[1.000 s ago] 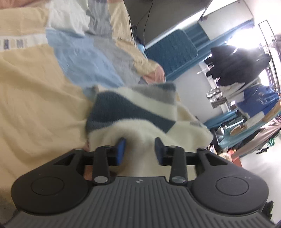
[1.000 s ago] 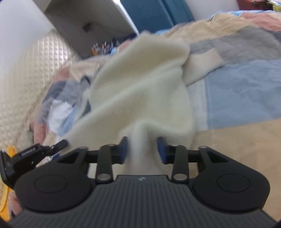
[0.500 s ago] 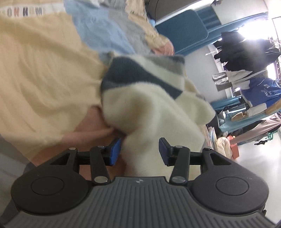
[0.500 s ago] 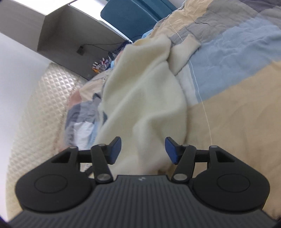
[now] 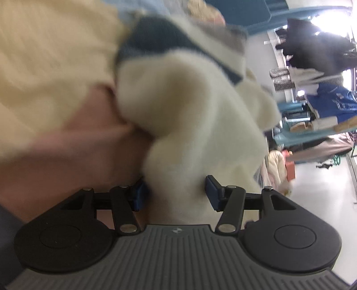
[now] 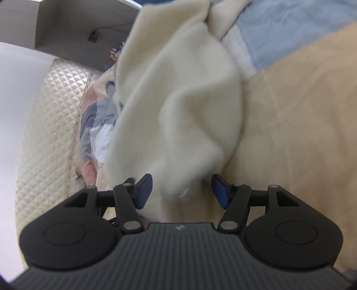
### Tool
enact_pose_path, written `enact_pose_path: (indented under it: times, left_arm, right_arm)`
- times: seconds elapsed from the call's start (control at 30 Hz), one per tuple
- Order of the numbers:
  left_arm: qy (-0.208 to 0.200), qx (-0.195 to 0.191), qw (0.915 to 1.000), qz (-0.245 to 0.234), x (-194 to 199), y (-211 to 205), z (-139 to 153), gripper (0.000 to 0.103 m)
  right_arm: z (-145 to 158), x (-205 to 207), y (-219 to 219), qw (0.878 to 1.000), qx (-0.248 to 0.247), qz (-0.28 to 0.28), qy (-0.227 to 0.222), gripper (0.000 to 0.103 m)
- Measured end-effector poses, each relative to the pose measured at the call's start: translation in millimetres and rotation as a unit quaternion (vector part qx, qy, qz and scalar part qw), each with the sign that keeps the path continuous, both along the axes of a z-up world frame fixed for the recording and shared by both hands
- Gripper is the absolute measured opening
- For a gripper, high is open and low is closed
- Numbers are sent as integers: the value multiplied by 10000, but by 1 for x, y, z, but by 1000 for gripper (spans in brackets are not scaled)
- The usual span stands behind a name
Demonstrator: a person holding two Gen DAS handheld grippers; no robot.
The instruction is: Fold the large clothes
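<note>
- Across the left side of the left-wrist frame and the right side of the right-wrist frame: bedspread [image 6: 301, 133], patchwork of tan, blue, pink.
- Centre of both frames: cream sweater [image 5: 196, 116], navy and grey bands at top, bunched on bedspread; blurred.
- Left gripper [image 5: 175, 193]: jaws just been opening; sweater fabric between, pads released.
- Right gripper [image 6: 181, 191]: jaws just been opening, released; sweater fold [image 6: 183, 100] lies between pads.

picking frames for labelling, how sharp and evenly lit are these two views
Left wrist: cream sweater and bedspread smeared by motion blur, window glare blown out top right. Right wrist: sweater blurred too, light even. Both fisheye-bent; only each tool body is crisp.
</note>
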State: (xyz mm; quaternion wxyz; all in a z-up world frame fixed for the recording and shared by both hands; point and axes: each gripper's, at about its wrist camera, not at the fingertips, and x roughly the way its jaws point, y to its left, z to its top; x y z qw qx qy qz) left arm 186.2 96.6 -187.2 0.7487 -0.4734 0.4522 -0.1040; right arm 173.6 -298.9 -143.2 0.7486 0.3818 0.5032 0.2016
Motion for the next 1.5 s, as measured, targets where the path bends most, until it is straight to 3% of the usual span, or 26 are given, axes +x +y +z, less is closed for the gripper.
enact_pose_path:
  times: [0.17,0.23,0.27,0.3,0.37,0.53,0.63,0.73,0.9,1.1,1.27,1.5]
  left_arm:
    - [-175,25,9998,99,13,-3,1,56]
    - [-342,128,9992,142,16,-2,8,32]
    - [-414,144,9990,131,17,-3,11,26]
    - [-520,147,9985,110,18,-4,14,19]
    - [-810,215,9963,187,16,-5,28,16]
    - [-1764,69,9838,318,-11,-2,73,13]
    - [-2445,27,9692,306,-35,-4,109,12]
    - [-2853,-6,9579,319,-58,-12,137,12]
    - [-3342,40,9412,490,-107,-19,179,12]
    - [-3872,375,9179,780,-178,-29,244,12]
    - [-4491,657,8859,961,-225,-43,318,12]
    - [-5312,1052,8332,1118,-272,-67,439,12]
  right_arm:
    - [-12,11,6,9993,-372,-41,-28,61]
    - [-13,16,3,9993,-331,-152,-95,57]
    - [-11,18,2,9992,-329,-162,-181,45]
    - [-7,19,3,9988,-364,-161,-296,41]
    - [5,19,3,9969,-361,-156,-686,32]
    - [51,2,6,9786,-391,-143,-2017,26]
    - [76,-18,-5,9663,-93,-421,-2537,25]
    - [97,-41,-14,9502,-69,-542,-3069,24]
    - [134,-72,-23,9250,68,-608,-3750,24]
    - [185,-111,-21,8961,100,-455,-4413,24]
    - [243,-128,-30,8743,265,-388,-4830,24]
    - [350,-142,-46,8362,468,-306,-5456,24]
